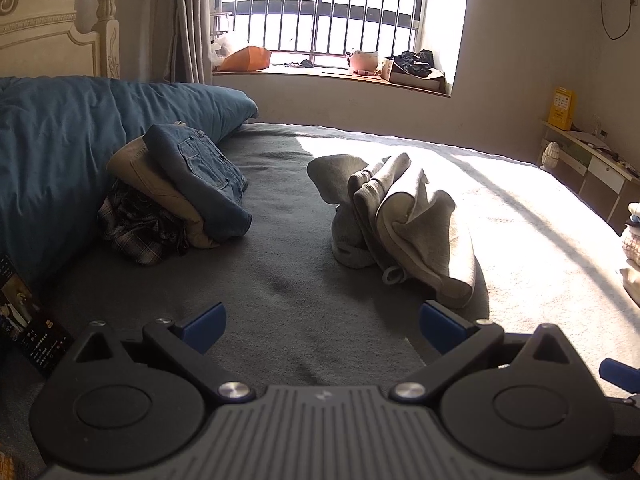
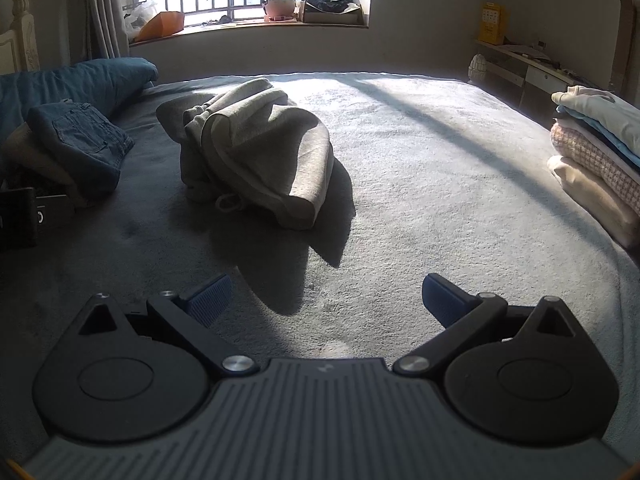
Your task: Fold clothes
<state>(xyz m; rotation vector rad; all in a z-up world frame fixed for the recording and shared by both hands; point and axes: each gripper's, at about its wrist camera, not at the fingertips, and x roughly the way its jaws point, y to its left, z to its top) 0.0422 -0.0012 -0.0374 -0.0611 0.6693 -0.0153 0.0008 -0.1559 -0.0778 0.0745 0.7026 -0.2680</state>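
A crumpled grey garment (image 1: 400,216) lies bunched in a heap near the middle of the bed (image 1: 280,300), half in the sun from the barred window (image 1: 332,12) at the far edge. It looks like thick knit or fleece — a sweatshirt or sweatpants, I cannot tell which — with ribbed hems showing and a drawstring loop (image 1: 392,276) hanging out at the near side of the heap.

Both claws hang above the bed's near edge, well short of the heap. The left claw (image 1: 322,326) has its blue pads wide apart with nothing between them; the right claw (image 2: 326,300) likewise stands fully spread and empty.

The garment should handle as soft, limp and fairly light, with enough bulk that a pinch of one layer will drag the rest along. It will not slip much on the fuzzy bed cover, so it probably needs lifting and shaking out rather than sliding. The ribbed hem edges look like the firmest places to take hold — one claw on each end of a hem, not on the drawstring loop.

Toward the bed's left edge sits a pile topped with folded jeans (image 1: 200,180) against a blue duvet (image 1: 60,152); at the right edge a folded stack (image 2: 600,148).
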